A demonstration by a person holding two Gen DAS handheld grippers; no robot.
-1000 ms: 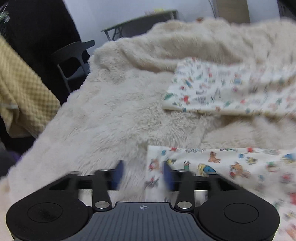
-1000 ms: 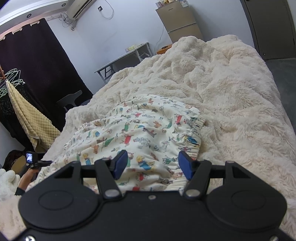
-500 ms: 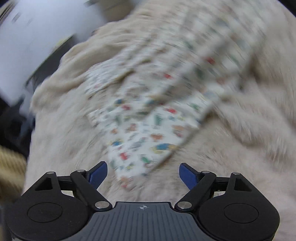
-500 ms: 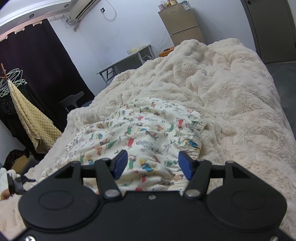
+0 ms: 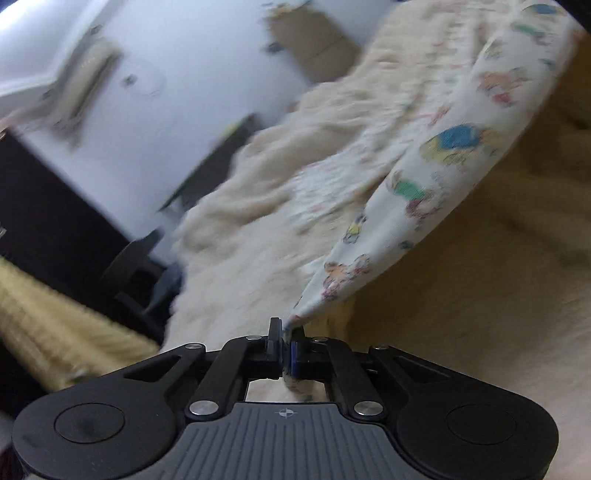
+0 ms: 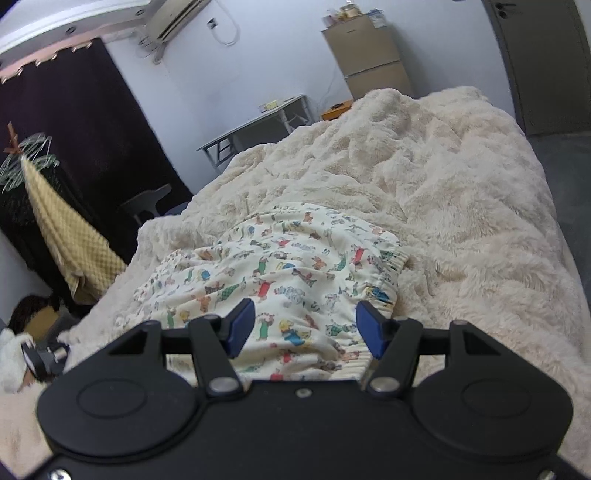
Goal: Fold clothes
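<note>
left tongs now clamped on the printed cloth

since half a sec ago the left gripper [image 5: 284, 341] went from jaws wide over the cloth to pinched tight on a corner of the printed pants [image 5: 424, 184], and the view has rolled, so the room leans hard to one side. cloth runs from the jaws up and to the right as a taut band, lifted off the fluffy blanket [image 5: 480, 295]; a bit of fabric also shows below the pads, through the gap in the frame. left wrist pic is blurred w/ motion, so print details are smeared.

right gripper [image 6: 306, 325] looks the same as before: jaws apart at a middling width, blue pads [image 6: 240, 325] not pressing anything, nothing between them. it hangs over the waistband end of the pants [image 6: 288, 266], elastic edge [image 6: 380, 280] just beside the right pad.

in the right wrist view the pants lie spread on the cream blanket [image 6: 461, 221], waistband toward the right, legs going left toward the bed edge, where the left gripper's body [image 6: 40, 356] shows at the far left.

bg: dark curtain [image 6: 81, 118], yellow waffle towel [image 6: 70, 240] hanging by it, grey desk [image 6: 258, 122], fridge [image 6: 369, 59], ac unit [image 6: 173, 14] up on the wall, dark chair [image 6: 147, 203] by the bed, door [image 6: 546, 62] at right.
</note>
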